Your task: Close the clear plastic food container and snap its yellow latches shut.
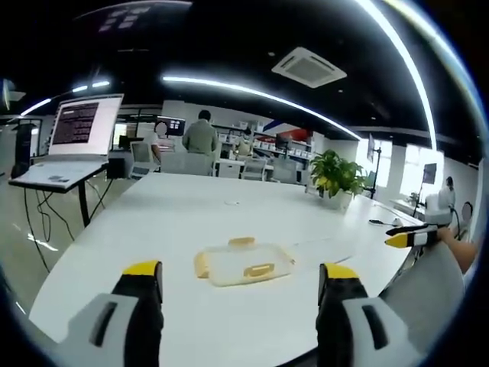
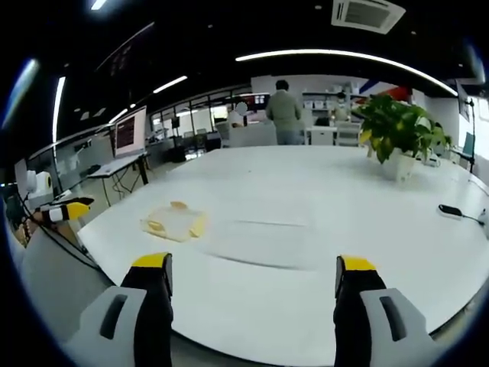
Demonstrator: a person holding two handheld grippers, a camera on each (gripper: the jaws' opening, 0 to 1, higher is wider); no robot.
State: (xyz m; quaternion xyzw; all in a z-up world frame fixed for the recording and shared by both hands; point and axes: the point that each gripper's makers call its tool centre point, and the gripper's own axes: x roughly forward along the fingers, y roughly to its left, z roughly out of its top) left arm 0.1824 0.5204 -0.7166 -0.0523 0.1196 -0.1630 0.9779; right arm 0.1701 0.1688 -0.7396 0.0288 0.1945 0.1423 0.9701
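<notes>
While both tongs [image 1: 240, 287] [image 2: 254, 279] gape empty, container [image 1: 243, 263] w/ latches [image 1: 259, 269] sits blurry on table [image 1: 176, 222].

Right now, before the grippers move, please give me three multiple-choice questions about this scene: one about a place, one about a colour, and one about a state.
1. Where is the container?
A. on the white table
B. on the floor
C. on a chair

2. What colour are the container's latches?
A. blue
B. yellow
C. red

3. How is the left gripper?
A. shut on the container
B. shut on the plant
C. open, holding nothing

Answers:
1. A, since the container lies flat on the tabletop, in front of both grippers.
2. B, since the tabs on its edges look yellow in both views.
3. C, since its fingers stand wide apart and the container lies beyond them.
</notes>
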